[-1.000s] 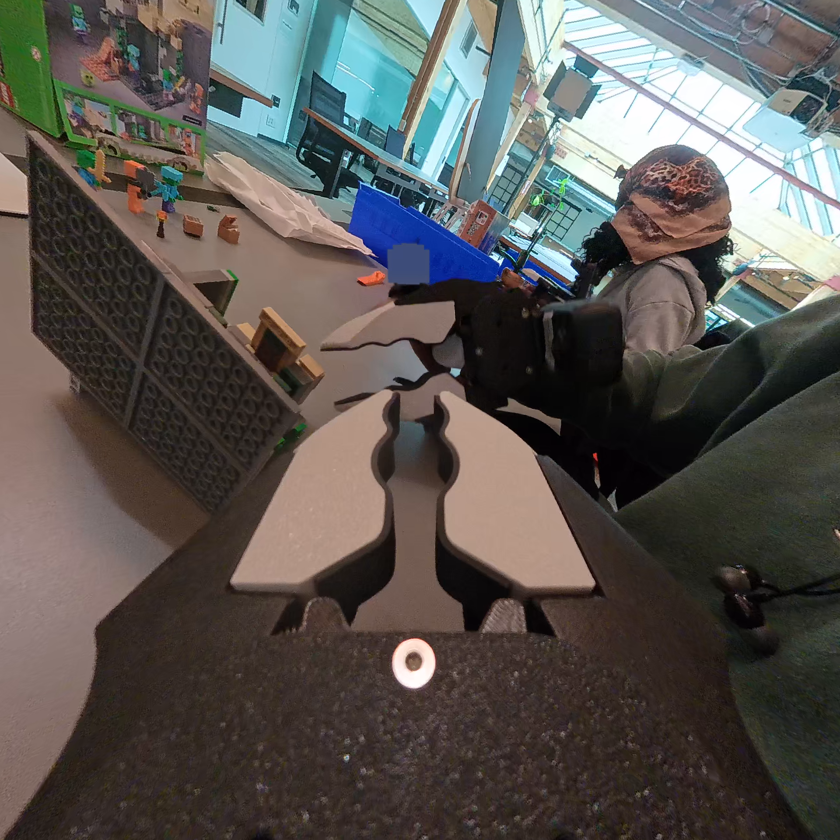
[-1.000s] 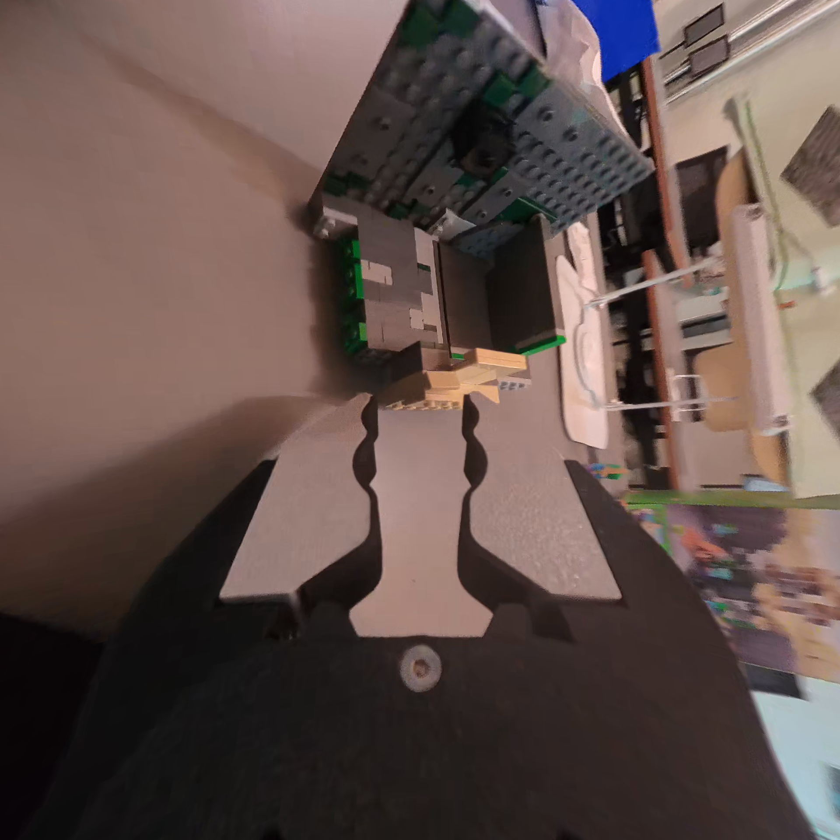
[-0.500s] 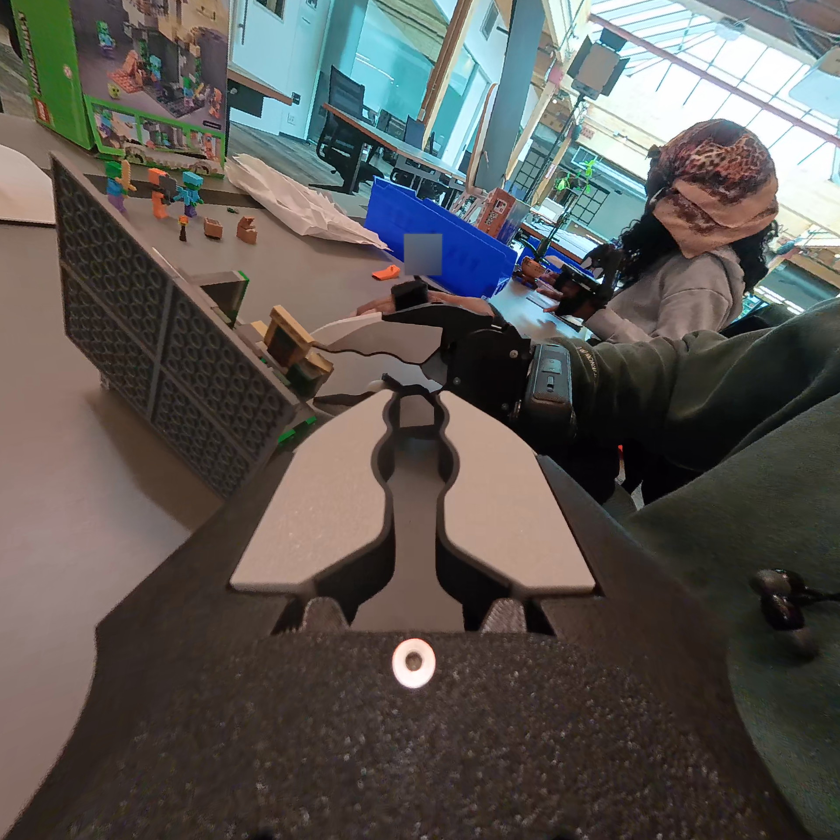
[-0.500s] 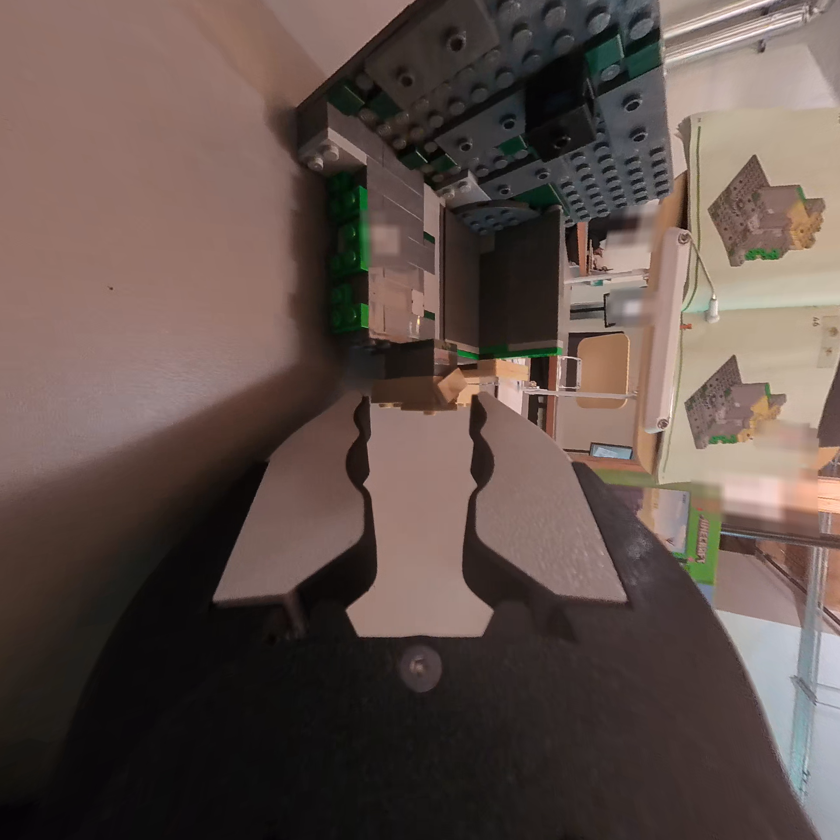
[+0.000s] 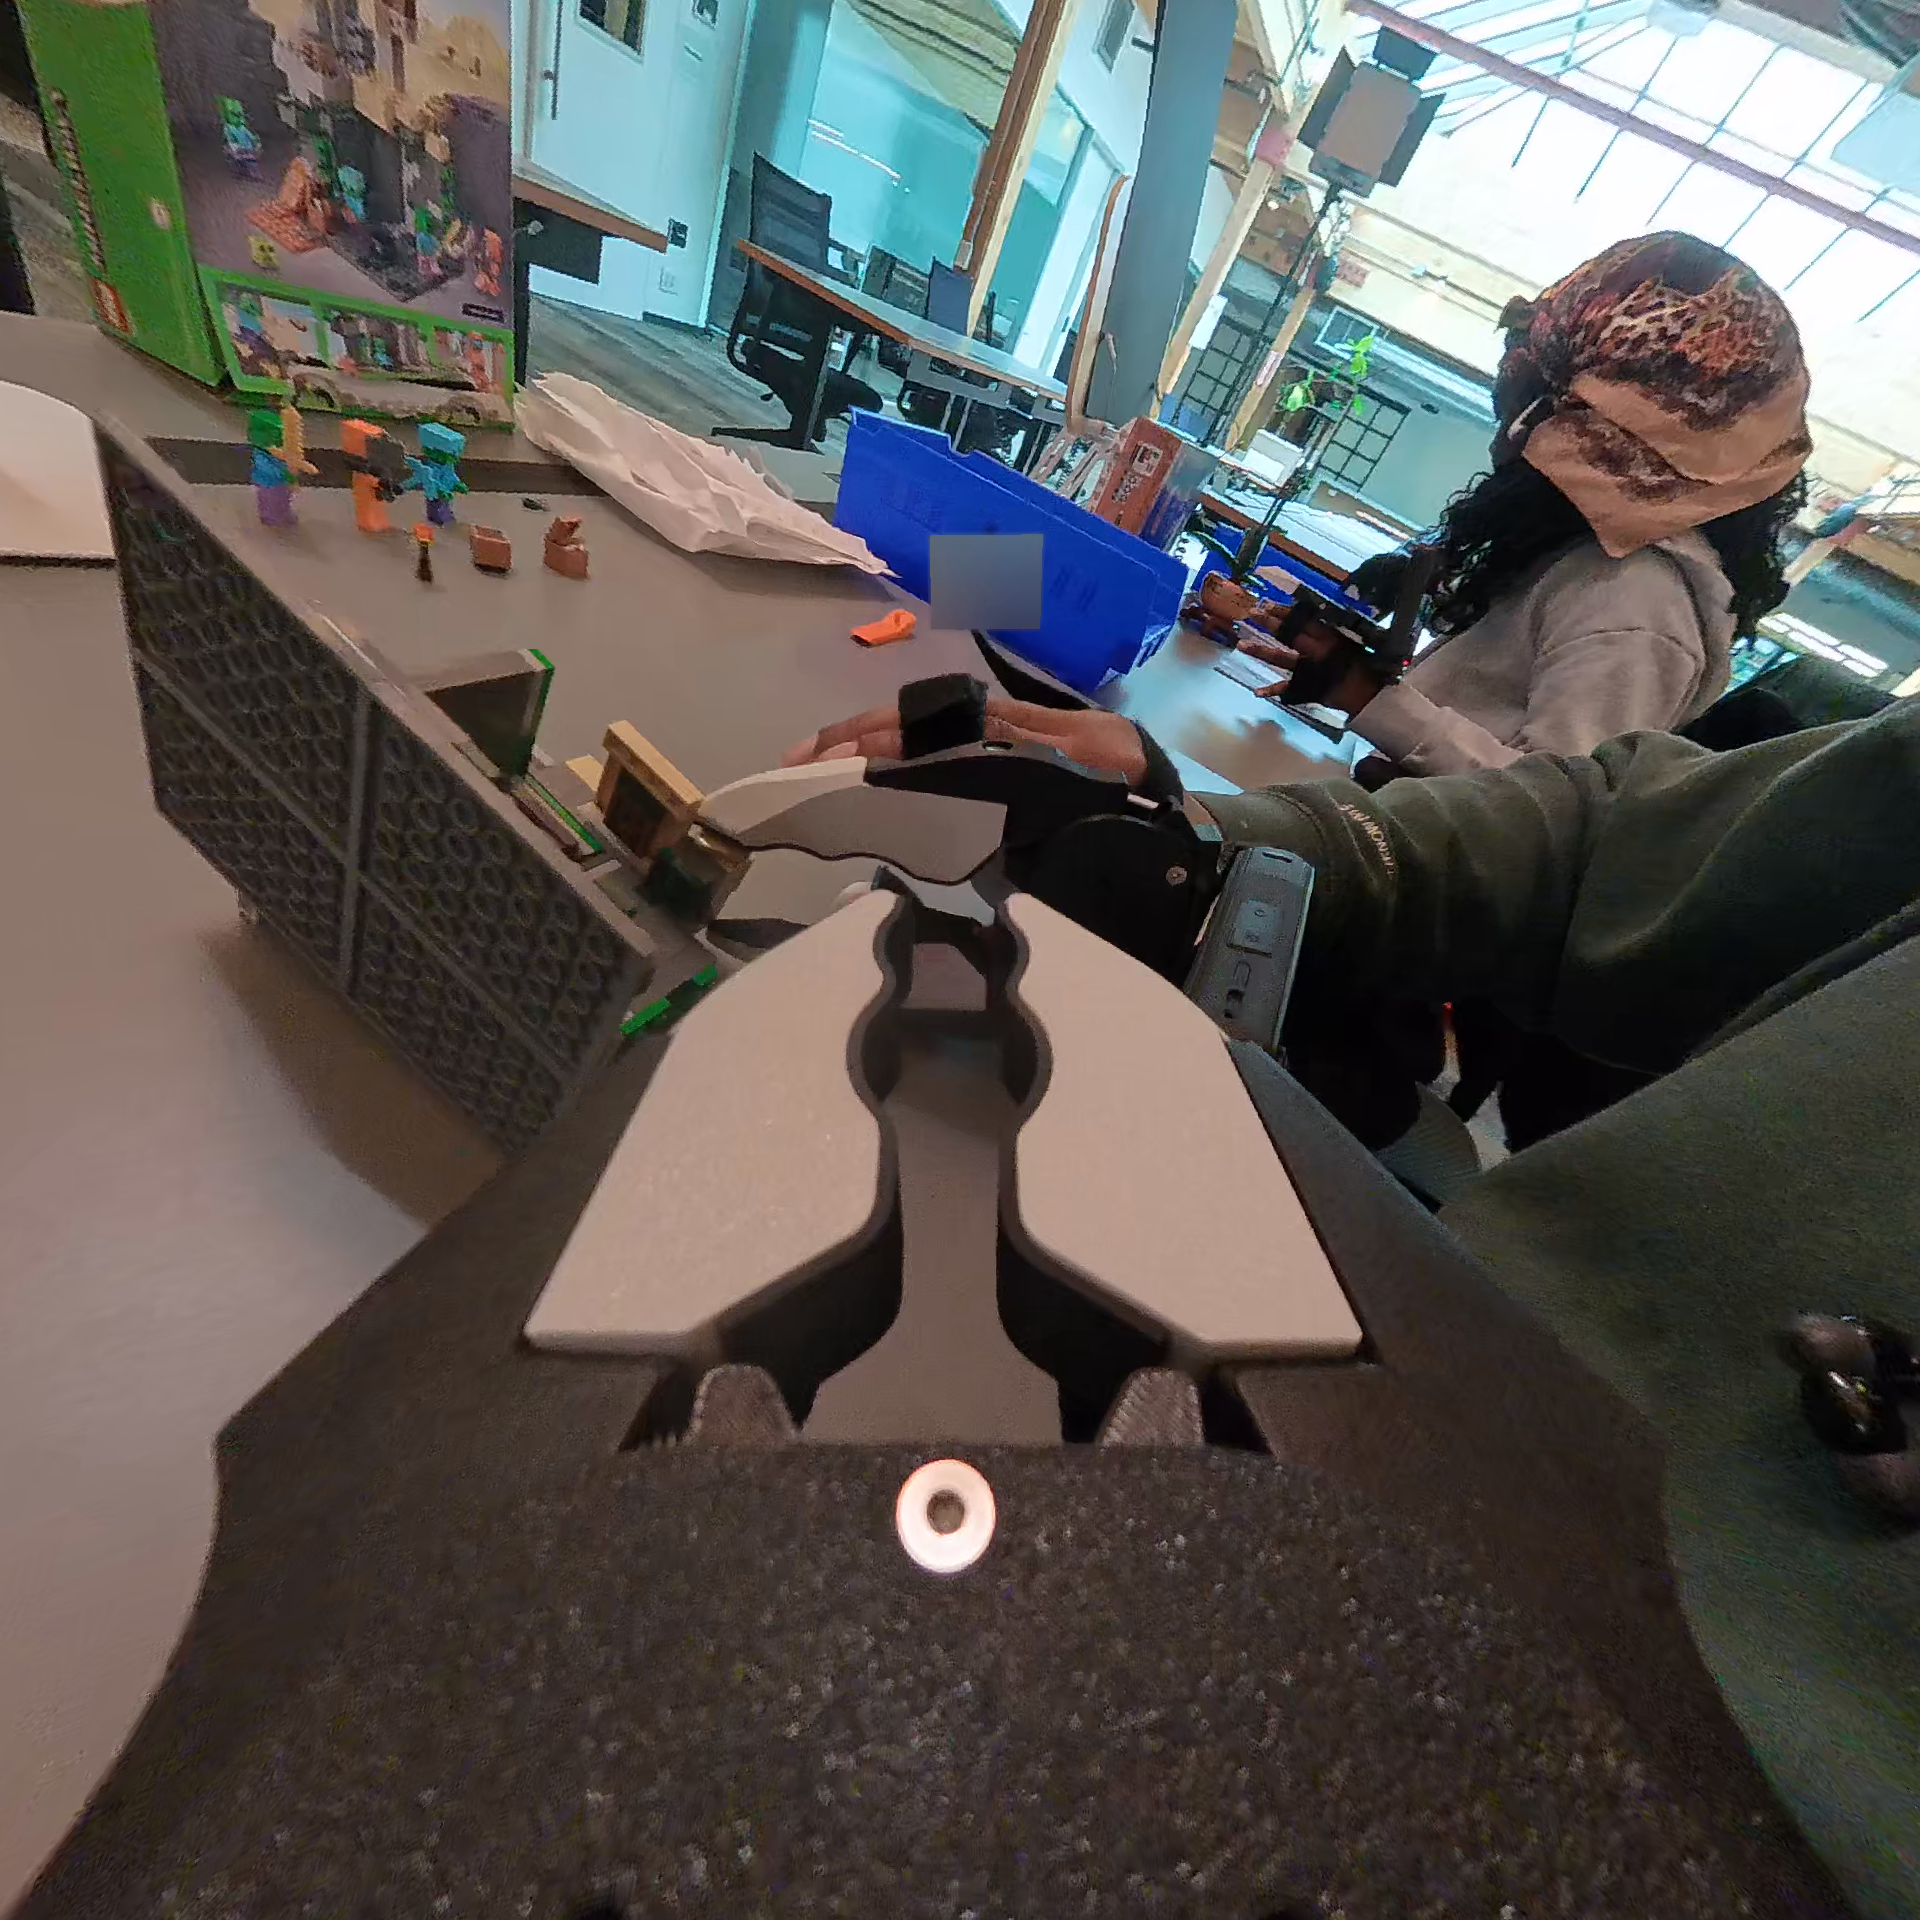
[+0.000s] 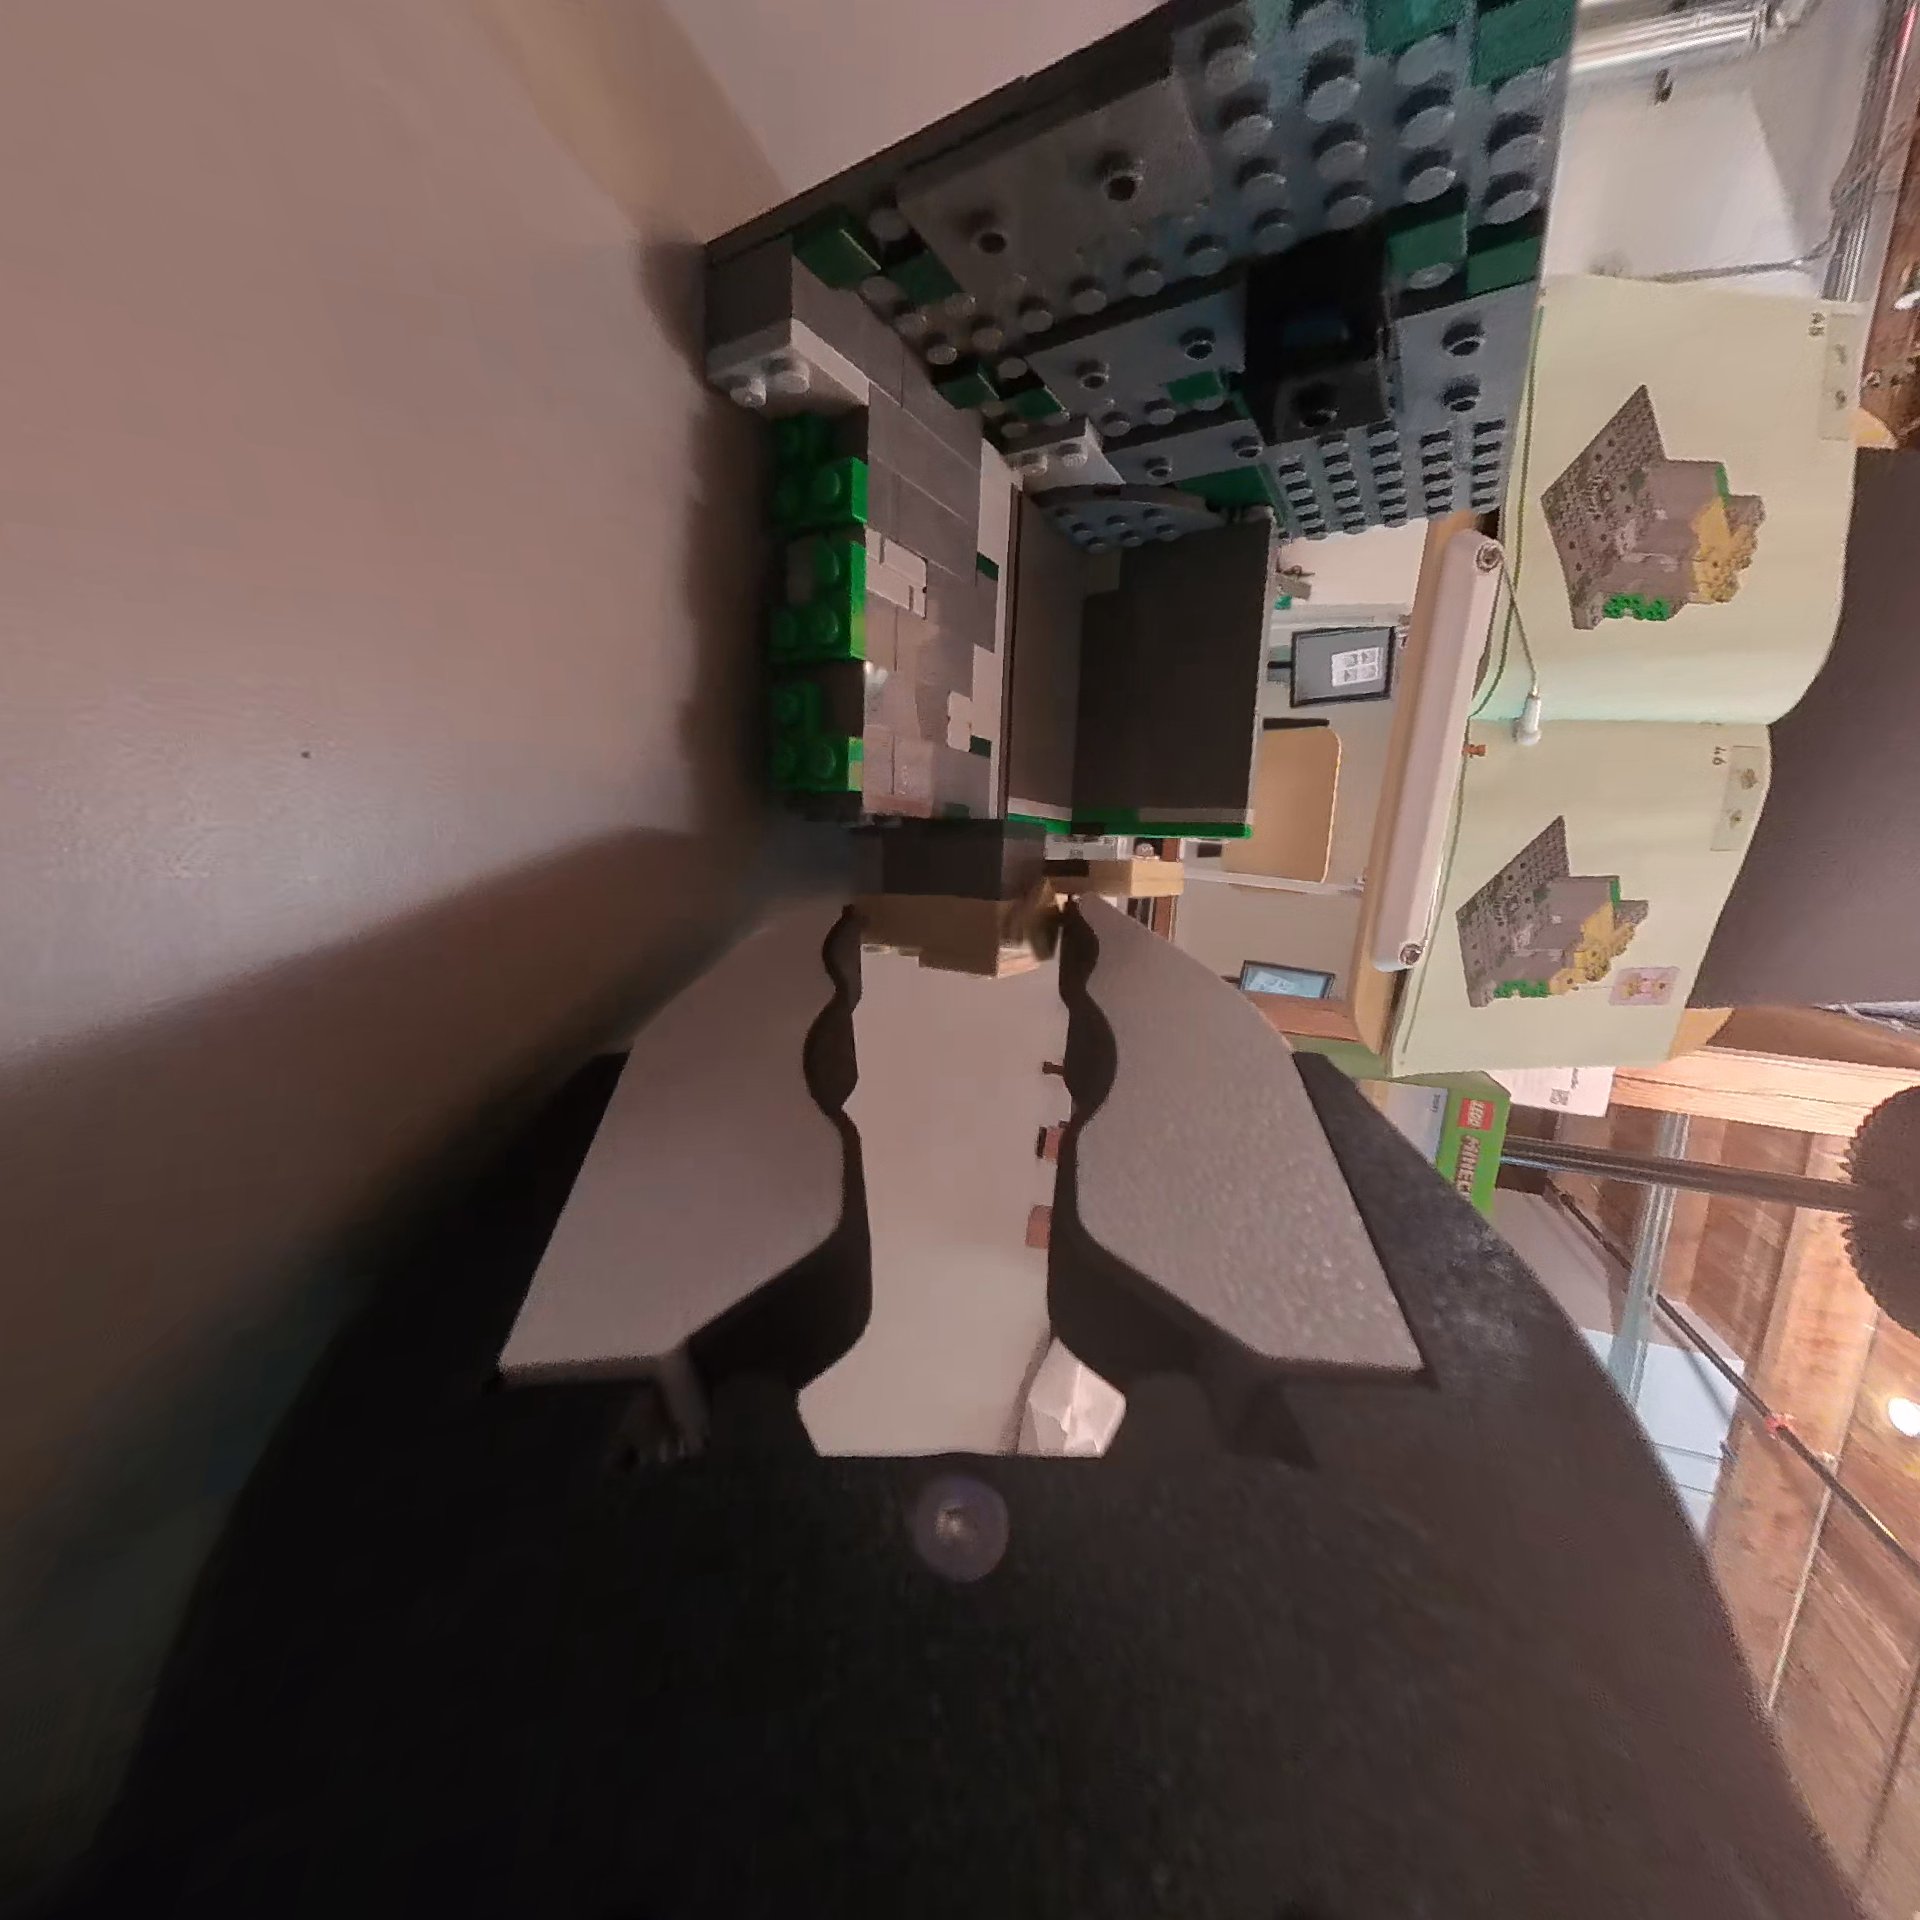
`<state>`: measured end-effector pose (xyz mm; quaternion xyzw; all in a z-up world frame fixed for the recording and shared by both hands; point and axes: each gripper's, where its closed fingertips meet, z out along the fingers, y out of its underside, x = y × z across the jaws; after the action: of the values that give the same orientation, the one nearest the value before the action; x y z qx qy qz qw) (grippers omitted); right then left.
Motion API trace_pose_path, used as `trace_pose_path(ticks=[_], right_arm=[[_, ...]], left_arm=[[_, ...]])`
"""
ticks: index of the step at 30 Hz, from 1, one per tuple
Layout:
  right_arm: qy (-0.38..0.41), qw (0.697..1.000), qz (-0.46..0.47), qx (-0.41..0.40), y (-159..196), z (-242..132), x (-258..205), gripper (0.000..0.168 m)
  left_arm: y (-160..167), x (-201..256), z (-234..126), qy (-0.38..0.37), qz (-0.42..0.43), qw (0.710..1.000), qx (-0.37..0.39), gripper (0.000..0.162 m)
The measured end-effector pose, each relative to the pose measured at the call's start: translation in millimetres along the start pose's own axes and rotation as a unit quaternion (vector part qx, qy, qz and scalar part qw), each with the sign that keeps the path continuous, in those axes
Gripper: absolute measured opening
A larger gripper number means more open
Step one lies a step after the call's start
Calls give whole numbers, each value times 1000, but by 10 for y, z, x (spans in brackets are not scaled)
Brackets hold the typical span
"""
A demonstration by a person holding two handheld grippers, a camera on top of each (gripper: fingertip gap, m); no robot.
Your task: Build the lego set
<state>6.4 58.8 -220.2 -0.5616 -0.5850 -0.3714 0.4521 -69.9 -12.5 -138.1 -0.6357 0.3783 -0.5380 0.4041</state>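
Step in hand, as I judge it: seating the tan piece point(image 6: 961, 935) onto the front corner of the lego build point(image 5: 395, 831), which stands tipped on edge on the table point(image 5: 156, 1091) so its grey underside faces my left camera. My right gripper point(image 6: 956, 925) has its fingers set either side of the tan piece, and from the left view its upper finger lies on the tan-and-brown block at the corner of the build; they look closed on it, though I cannot see the pad contact itself. My left gripper point(image 5: 951, 925) carries nothing; its fingers sit near together with a narrow gap between them, just beside the lower edge of the build. Next move, I expect: press the tan piece straight along the studs, with the left bracing the baseplate so that the build does not slide or topple. Versus one second ago: my right gripper was apart from the build and is now at its corner, and the build fills more of the right view. The instruction booklet point(image 6: 1662, 675), open on its stand, has come into the right view. The minifigures point(image 5: 358, 468) and box point(image 5: 270, 187) lie well apart at the far side.
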Motion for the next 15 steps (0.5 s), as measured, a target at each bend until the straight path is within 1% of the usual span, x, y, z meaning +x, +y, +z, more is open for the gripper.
trace_pose_path(ticks=[2,5,6,10,13,15], right_arm=[[9,1000,-2,1,-4,8,16,34],[20,1000,2,14,-23,9,29,22],[20,1000,5,15,-17,14,33,21],[11,1000,25,12,29,43,58,22],[2,999,43,17,40,44,67,23],[2,999,49,22,38,31,80,22]], left_arm=[[-35,-34,-28,-13,12,1000,0,15],[-95,-138,-101,-46,44,998,-4,17],[-116,-188,-134,-60,59,996,-7,18],[-178,-403,-256,-111,118,986,-31,23],[-192,-512,-290,-130,135,981,-48,23],[-194,-528,-285,-128,136,981,-49,23]])
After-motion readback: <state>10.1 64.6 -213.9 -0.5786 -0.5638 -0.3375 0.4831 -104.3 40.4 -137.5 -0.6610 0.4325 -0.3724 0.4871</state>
